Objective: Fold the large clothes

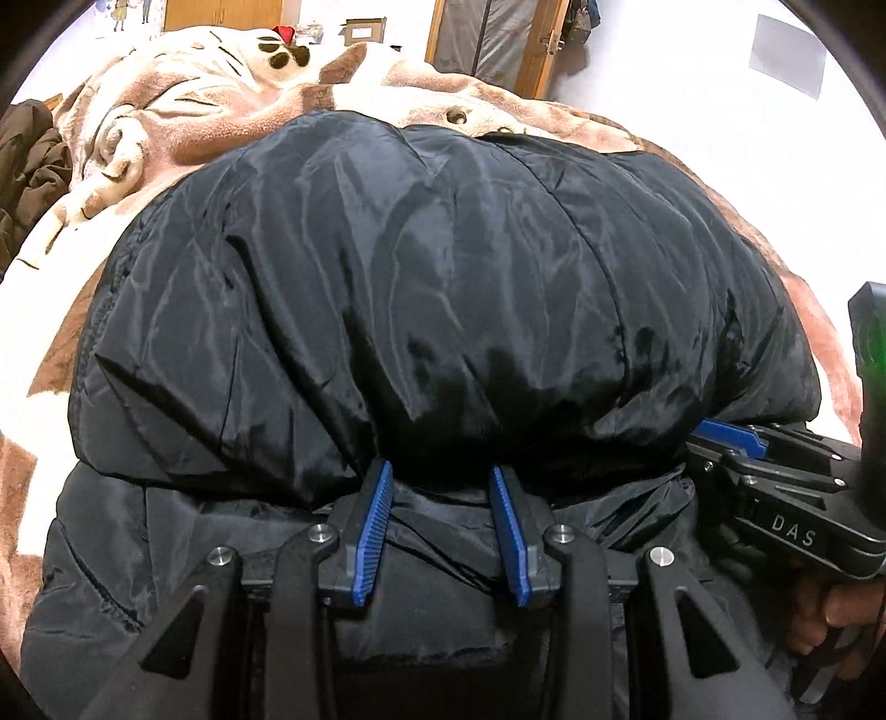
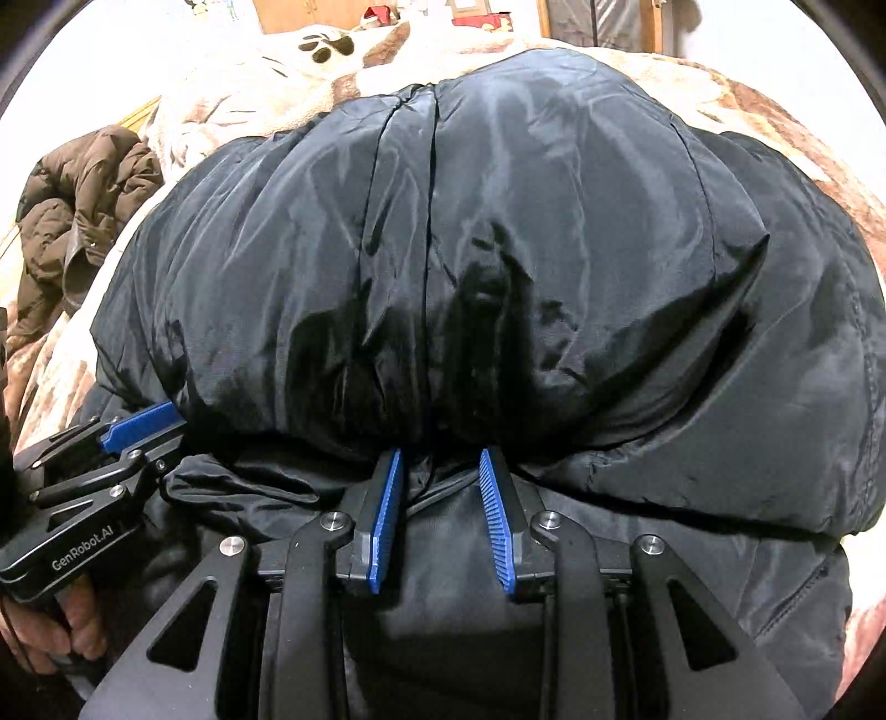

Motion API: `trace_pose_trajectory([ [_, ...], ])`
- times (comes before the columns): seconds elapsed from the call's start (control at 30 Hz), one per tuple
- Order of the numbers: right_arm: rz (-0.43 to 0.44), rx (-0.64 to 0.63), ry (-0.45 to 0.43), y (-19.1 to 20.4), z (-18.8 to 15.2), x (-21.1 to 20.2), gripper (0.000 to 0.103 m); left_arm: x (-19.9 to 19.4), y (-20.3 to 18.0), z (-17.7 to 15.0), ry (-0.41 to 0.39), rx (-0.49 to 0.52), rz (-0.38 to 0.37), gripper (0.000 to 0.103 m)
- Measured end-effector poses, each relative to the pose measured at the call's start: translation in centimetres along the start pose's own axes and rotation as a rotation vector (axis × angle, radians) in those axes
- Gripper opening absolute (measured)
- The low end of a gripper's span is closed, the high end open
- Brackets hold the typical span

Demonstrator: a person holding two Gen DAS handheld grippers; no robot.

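The black padded coat (image 1: 443, 277) lay on the brown fleece blanket (image 1: 183, 111), its far part doubled back toward you in a puffy roll. Your left tongs (image 1: 441, 471) and right tongs (image 2: 440, 457) stood side by side at the roll's near edge, jaws partly parted, tips buried under the fold; I couldn't tell whether they pinched cloth. You needed matched grips and level hands, pressing air out slowly.

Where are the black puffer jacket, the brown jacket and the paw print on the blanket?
black puffer jacket (image 1: 443, 277), left wrist view, folded-over top panel.
brown jacket (image 2: 83, 221), right wrist view, crumpled middle.
paw print (image 2: 326, 47), right wrist view, main pad.
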State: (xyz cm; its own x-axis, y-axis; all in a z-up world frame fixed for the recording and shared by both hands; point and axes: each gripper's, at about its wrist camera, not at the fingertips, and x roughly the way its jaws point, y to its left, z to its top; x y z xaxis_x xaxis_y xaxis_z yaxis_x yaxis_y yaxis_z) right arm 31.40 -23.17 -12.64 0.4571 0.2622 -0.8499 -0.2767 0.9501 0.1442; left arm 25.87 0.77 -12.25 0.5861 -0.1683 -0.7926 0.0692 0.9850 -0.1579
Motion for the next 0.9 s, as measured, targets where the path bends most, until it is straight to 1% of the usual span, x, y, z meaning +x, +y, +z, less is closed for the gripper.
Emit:
trace_pose_trajectory([
  [0.17,0.012,0.008,0.013,0.2,0.2,-0.5,0.031,-0.6,-0.7,0.4,0.0,0.012,0.021,0.039],
  [0.23,0.012,0.021,0.018,0.4,0.1,-1.8,0.031,-1.5,-1.1,0.5,0.004,0.01,0.029,0.039],
  [0.33,0.009,0.031,-0.011,1.0,-0.3,-4.5,0.039,-3.5,-1.8,0.7,-0.003,0.005,0.04,0.039],
  [0.4,0.008,0.023,-0.029,1.4,-0.8,-6.1,0.04,-5.3,-2.4,0.4,-0.017,0.024,0.052,0.039],
  [0.53,0.01,0.018,-0.081,1.8,-2.7,-10.5,0.04,-9.2,-3.3,-0.8,-0.054,0.053,0.054,0.038],
  [0.67,0.009,0.036,-0.118,2.1,-5.1,-14.3,0.04,-13.1,-4.0,-2.8,-0.084,0.075,0.052,0.039],
  [0.77,0.008,0.043,-0.133,2.3,-7.0,-16.5,0.04,-15.5,-4.3,-4.4,-0.097,0.078,0.049,0.039],
  [0.9,0.014,0.053,-0.135,2.6,-9.4,-18.6,0.04,-17.7,-4.4,-6.5,-0.1,0.079,0.05,0.039],
])
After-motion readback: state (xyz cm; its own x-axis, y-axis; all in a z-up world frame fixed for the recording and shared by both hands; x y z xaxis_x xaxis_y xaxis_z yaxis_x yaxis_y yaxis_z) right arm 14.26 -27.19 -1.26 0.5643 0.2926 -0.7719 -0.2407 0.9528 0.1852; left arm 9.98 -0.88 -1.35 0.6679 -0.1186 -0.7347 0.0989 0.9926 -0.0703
